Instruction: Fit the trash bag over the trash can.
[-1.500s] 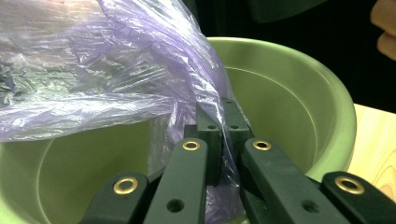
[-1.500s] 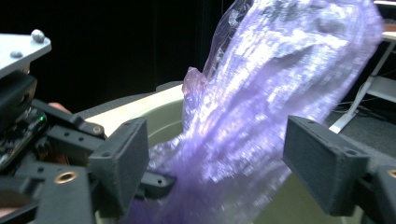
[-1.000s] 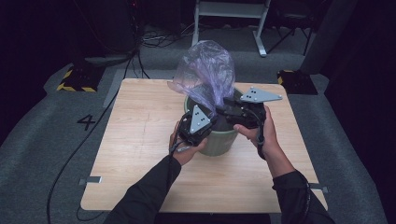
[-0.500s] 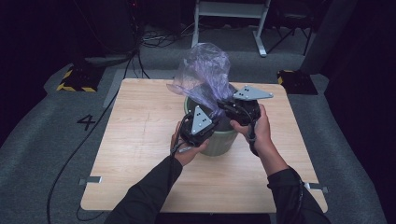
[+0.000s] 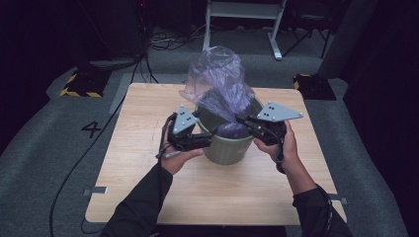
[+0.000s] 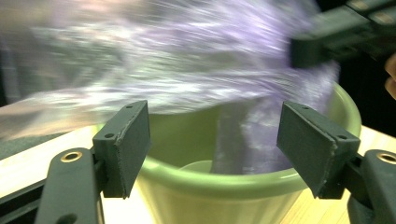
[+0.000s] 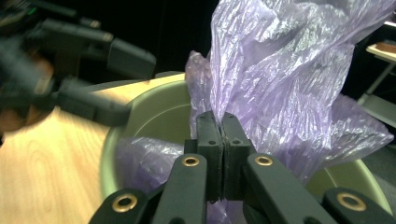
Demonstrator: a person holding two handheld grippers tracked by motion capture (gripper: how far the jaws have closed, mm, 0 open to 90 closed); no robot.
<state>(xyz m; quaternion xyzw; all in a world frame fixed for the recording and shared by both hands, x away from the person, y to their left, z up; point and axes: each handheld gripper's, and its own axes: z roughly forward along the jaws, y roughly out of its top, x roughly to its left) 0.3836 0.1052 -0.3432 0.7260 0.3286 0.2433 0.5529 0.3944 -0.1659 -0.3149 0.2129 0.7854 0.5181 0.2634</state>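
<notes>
On the pale wooden table stands the round green plastic bin, with the crinkled purple plastic bag half inside and mostly billowing above the rim (not yet lining it, I'd say). My right gripper is clamped tight on a fold of the bag over the bin's mouth. My left gripper has just been opening, nothing between its jaws, facing the near rim. Spreading the bag over the rim remains.

Lit table amid dark surroundings, left gripper view motion-blurred
</notes>
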